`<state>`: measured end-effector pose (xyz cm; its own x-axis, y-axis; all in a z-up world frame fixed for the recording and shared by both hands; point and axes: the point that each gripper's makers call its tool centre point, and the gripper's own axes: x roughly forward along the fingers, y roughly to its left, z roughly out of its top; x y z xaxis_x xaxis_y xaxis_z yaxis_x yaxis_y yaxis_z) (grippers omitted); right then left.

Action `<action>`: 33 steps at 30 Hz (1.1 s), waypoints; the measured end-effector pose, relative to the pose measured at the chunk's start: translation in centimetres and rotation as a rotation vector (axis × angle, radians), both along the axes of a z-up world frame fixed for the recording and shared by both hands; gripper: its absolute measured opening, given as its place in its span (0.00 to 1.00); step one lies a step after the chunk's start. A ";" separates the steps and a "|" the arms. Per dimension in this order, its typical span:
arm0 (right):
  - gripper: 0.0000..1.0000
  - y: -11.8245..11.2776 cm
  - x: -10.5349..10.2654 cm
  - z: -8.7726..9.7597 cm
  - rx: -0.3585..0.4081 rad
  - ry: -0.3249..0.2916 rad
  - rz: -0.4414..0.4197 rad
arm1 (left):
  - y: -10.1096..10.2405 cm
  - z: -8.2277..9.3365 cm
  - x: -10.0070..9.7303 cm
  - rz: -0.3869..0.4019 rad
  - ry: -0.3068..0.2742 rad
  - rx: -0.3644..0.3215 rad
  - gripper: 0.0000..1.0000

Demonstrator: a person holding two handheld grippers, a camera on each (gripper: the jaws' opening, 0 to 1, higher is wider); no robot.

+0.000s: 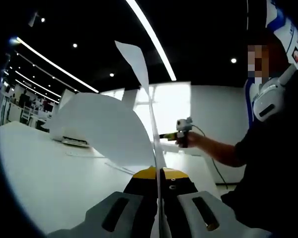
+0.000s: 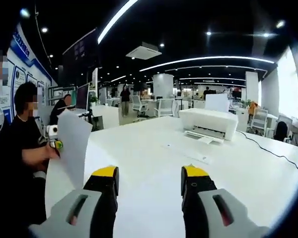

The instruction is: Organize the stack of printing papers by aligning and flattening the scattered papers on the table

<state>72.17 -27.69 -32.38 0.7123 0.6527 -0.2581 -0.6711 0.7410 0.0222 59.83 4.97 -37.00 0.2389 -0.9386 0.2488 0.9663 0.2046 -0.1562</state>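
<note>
We see white papers (image 1: pixel 102 129), a white worktop (image 2: pixel 154 163), a white printer (image 2: pixel 208 124) at one o'clock, and yellow-tipped black fingers (image 2: pixel 105 186) on grey bodies.

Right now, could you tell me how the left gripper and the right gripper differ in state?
The left gripper has its jaws shut on a sheet of paper, held up off the table; the right gripper has its jaws open and empty, aimed over the table toward the printer. Both have yellow-tipped black jaws.

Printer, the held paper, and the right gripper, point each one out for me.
printer (image 2: pixel 208 124), right gripper view, front of its white body.
paper (image 1: pixel 102 131), left gripper view, middle of the sheet.
right gripper (image 2: pixel 150 186), right gripper view, between its yellow-tipped jaws.
</note>
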 end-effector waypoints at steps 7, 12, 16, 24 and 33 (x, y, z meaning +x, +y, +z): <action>0.49 -0.8 0.6 -1.3 -0.021 0.021 -0.040 | -0.1 0.0 0.0 -0.001 0.000 0.003 0.06; 0.51 -1.3 1.2 -2.2 -0.037 0.036 -0.062 | -0.1 -0.1 -0.1 -0.003 -0.002 0.008 0.06; 0.51 -1.7 1.5 -2.6 -0.040 0.044 -0.078 | -0.1 -0.1 -0.1 -0.003 -0.002 0.009 0.06; 0.54 -2.5 2.2 -3.4 -0.054 0.057 -0.108 | 0.0 -0.1 -0.1 -0.004 -0.003 0.008 0.06; 0.56 -3.3 2.9 -4.5 -0.067 0.070 -0.132 | 0.1 -0.2 0.0 -0.005 -0.001 0.009 0.06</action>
<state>75.11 -30.95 -36.92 0.7695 0.5343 -0.3499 -0.5662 0.8242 0.0133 59.82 5.04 -37.19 0.2338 -0.9420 0.2408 0.9676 0.2010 -0.1531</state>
